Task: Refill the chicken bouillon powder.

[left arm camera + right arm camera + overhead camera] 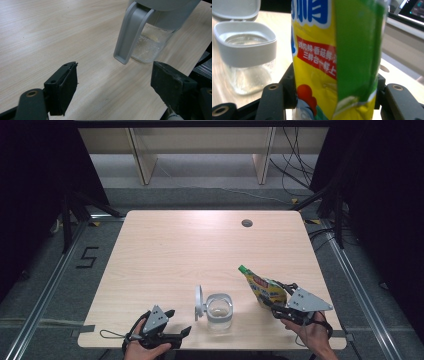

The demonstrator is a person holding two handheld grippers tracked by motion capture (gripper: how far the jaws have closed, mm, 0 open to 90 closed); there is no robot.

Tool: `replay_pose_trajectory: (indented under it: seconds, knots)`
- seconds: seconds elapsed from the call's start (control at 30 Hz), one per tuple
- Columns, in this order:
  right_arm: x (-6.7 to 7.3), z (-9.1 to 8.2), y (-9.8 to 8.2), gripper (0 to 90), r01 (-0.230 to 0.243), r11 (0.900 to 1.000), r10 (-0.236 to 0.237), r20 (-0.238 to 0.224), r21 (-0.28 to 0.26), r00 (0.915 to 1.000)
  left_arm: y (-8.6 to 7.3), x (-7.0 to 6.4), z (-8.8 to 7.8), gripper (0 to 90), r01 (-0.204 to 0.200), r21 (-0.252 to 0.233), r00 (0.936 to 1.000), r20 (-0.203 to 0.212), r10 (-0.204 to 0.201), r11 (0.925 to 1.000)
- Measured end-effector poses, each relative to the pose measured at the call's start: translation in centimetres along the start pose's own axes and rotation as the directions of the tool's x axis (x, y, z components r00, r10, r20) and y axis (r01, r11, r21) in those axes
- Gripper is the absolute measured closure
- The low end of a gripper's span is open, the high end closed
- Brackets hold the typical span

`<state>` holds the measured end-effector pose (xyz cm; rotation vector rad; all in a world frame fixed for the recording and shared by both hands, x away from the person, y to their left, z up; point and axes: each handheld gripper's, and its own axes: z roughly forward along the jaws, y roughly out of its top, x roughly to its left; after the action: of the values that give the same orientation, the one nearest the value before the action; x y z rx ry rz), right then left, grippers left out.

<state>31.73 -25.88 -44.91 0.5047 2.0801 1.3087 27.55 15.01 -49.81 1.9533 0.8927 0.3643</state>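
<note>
The right gripper [276, 306] pinches the soft, crinkly pouch [265, 289] low at its base, above the desk [175, 250] right of the open jar [219, 311], while the left gripper [176, 324] rests with jaws spread.

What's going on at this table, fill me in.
A person works with a gripper in each hand. The right gripper is clamped on a yellow and green spouted pouch, held tilted with its green cap toward the open glass jar. The jar stands near the table's front edge, its grey lid flipped up on the left side. The left gripper waits open beside the jar, holding nothing.
</note>
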Motion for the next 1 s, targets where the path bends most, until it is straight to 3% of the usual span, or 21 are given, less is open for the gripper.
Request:
replay_pose_trajectory:
  seconds: [0.13, 0.3, 0.4, 0.47, 0.5, 0.6, 0.63, 0.67, 0.7, 0.77, 0.8, 0.83, 0.9, 1.0]
  knots:
    - [0.5, -0.2, 0.5, 44.5, 0.069, 0.997, -0.068, -0.006, 0.026, 0.9976, 0.0, -0.1, 0.0, 20.9, 0.007, -0.011, 1.0, -0.002, -0.007, 0.9999]
    - [1.0, -0.6, 0.9, 44.7, 0.155, 0.986, -0.155, -0.006, 0.064, 0.9879, -0.1, -0.1, 0.0, 20.3, 0.026, 0.0, 0.9996, -0.012, -0.026, 0.9997]
    - [1.5, -0.8, 1.2, 44.7, 0.231, 0.967, -0.232, -0.003, 0.106, 0.9727, -0.1, -0.1, 0.0, 20.2, 0.032, -0.003, 0.9994, -0.014, -0.032, 0.9995]
    - [1.7, -0.8, 1.3, 44.8, 0.255, 0.958, -0.256, -0.012, 0.129, 0.9666, -0.1, -0.1, 0.1, 20.2, 0.037, -0.011, 0.9992, -0.016, -0.037, 0.9992]
    - [1.8, -0.8, 1.3, 44.7, 0.265, 0.955, -0.265, -0.018, 0.134, 0.9641, -0.1, 0.1, 0.0, 20.2, 0.009, -0.008, 0.9999, -0.012, -0.009, 0.9999]
    - [2.2, -0.8, 1.5, 44.8, 0.315, 0.935, -0.315, -0.028, 0.164, 0.9486, -0.1, -0.1, 0.1, 20.1, 0.039, -0.012, 0.9991, -0.015, -0.039, 0.9992]
    - [2.3, -0.8, 1.5, 44.8, 0.328, 0.929, -0.327, -0.034, 0.172, 0.9445, -0.1, -0.1, 0.1, 20.2, 0.038, -0.012, 0.9992, -0.015, -0.038, 0.9992]
    - [2.5, -0.9, 1.6, 44.8, 0.316, 0.931, -0.315, -0.033, 0.18, 0.9484, -0.1, -0.1, 0.1, 20.2, 0.038, -0.011, 0.9991, -0.015, -0.039, 0.9992]
    - [2.5, -0.8, 1.6, 44.8, 0.34, 0.924, -0.337, -0.043, 0.178, 0.9404, -0.1, -0.1, 0.1, 20.2, 0.037, -0.011, 0.9992, -0.015, -0.037, 0.9992]
    - [2.7, -0.8, 1.7, 44.8, 0.349, 0.916, -0.347, -0.047, 0.197, 0.9367, -0.1, 0.0, 0.1, 20.2, 0.036, -0.01, 0.9992, -0.016, -0.036, 0.9993]
    - [2.8, -0.7, 1.9, 44.8, 0.378, 0.903, -0.375, -0.054, 0.205, 0.9253, -0.1, 0.2, 0.0, 20.2, -0.005, 0.004, 0.9998, -0.02, 0.005, 1.0]
    - [2.8, -0.7, 1.9, 44.8, 0.401, 0.891, -0.399, -0.052, 0.215, 0.9153, -0.1, 0.1, 0.0, 20.2, 0.01, 0.004, 0.9998, -0.02, -0.01, 0.9999]
    - [2.9, -0.6, 2.0, 44.8, 0.408, 0.886, -0.403, -0.068, 0.221, 0.9126, -0.1, 0.2, 0.0, 20.2, 0.002, 0.005, 0.9998, -0.02, -0.002, 1.0]
    - [3.3, -0.5, 2.1, 44.9, 0.432, 0.87, -0.427, -0.076, 0.238, 0.9009, -0.1, 0.1, 0.0, 20.2, 0.005, 0.003, 0.9998, -0.018, -0.005, 1.0]
